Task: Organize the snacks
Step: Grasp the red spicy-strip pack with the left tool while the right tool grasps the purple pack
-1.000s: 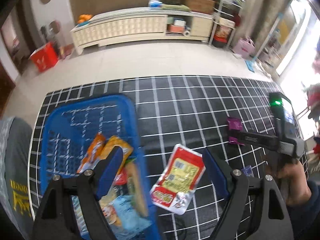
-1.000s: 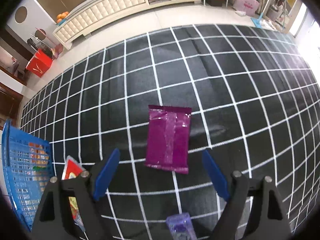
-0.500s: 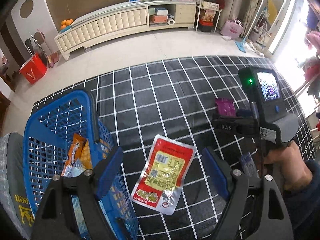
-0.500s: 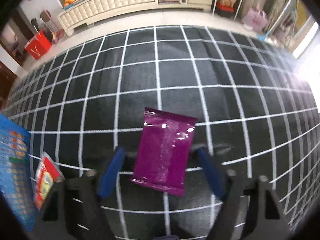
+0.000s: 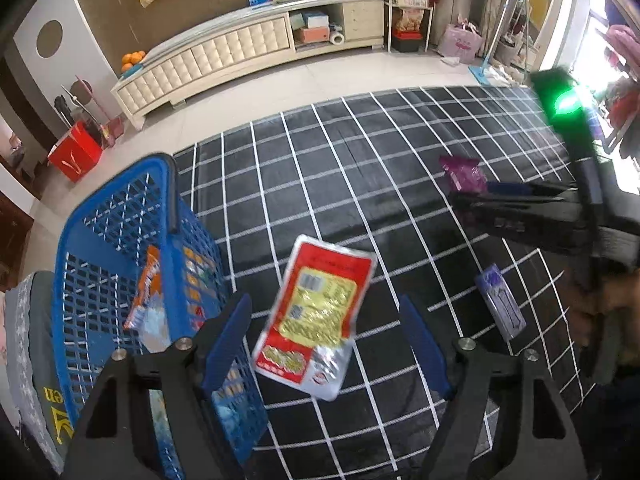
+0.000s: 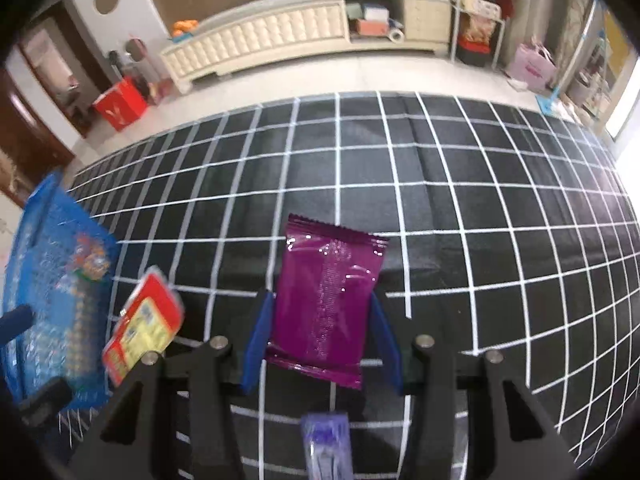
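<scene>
Purple and glossy, the flat foil snack packet (image 6: 326, 300) sits between our right gripper (image 6: 322, 340) fingers, whose blue pads press its two long edges in a firm clench above the black cloth with white grid lines (image 6: 480, 208). Just below it lies a small violet wrapped bar (image 6: 326, 444). To our left, a red and yellow snack pouch (image 5: 316, 316) rests on the cloth between the spread, empty fingers of our left gripper (image 5: 326, 340). Beside that pouch stands a blue plastic mesh basket (image 5: 168, 216) holding several snacks.
</scene>
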Demonstrator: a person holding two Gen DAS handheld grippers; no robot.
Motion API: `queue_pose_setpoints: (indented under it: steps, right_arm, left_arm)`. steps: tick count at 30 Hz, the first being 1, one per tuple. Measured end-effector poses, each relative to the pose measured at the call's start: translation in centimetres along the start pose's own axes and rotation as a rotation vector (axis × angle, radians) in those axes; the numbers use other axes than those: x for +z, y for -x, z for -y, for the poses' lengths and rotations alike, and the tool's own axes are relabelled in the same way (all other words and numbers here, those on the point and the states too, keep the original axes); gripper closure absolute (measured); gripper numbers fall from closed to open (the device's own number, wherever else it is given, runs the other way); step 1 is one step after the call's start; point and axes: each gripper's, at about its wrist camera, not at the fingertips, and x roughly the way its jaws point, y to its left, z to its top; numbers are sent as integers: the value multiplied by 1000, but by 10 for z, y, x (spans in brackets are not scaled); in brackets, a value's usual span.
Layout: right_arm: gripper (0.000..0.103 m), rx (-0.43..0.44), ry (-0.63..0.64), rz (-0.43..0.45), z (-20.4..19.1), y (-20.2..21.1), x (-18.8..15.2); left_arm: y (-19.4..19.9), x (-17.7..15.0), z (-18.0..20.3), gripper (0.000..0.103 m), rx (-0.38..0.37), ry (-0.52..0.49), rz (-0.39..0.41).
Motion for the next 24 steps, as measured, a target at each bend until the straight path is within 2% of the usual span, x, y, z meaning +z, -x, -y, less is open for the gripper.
queue_pose_setpoints:
  steps: [4,7,9,13,20,22,24]
  right_arm:
    - [50,74,-22,21,5,19,-16]
    - [50,90,3,32,-1,22,-28]
    - [50,100,21,34,-4,16,-26]
    - [50,94,42,25,-3,8,-26]
    - [50,140,52,5,-3,-2,-32]
    - [50,145,48,4,-1,-4,-32]
    - [50,151,41,0,1,-6,-33]
  left_arm:
    - [-12,-5,15,28,29,-24,-39]
    - [-26,-11,25,33,71,-41,-69]
    - [-36,-13,29,41,86,-52,-94]
    - [-55,-16,30,42,129,-37,-139]
    - [-86,-17,25,58,147,-22,-195]
    - [-93,-17,27,66,170,-46,-200]
    - [-99,-17,29,73,162,-57,-207]
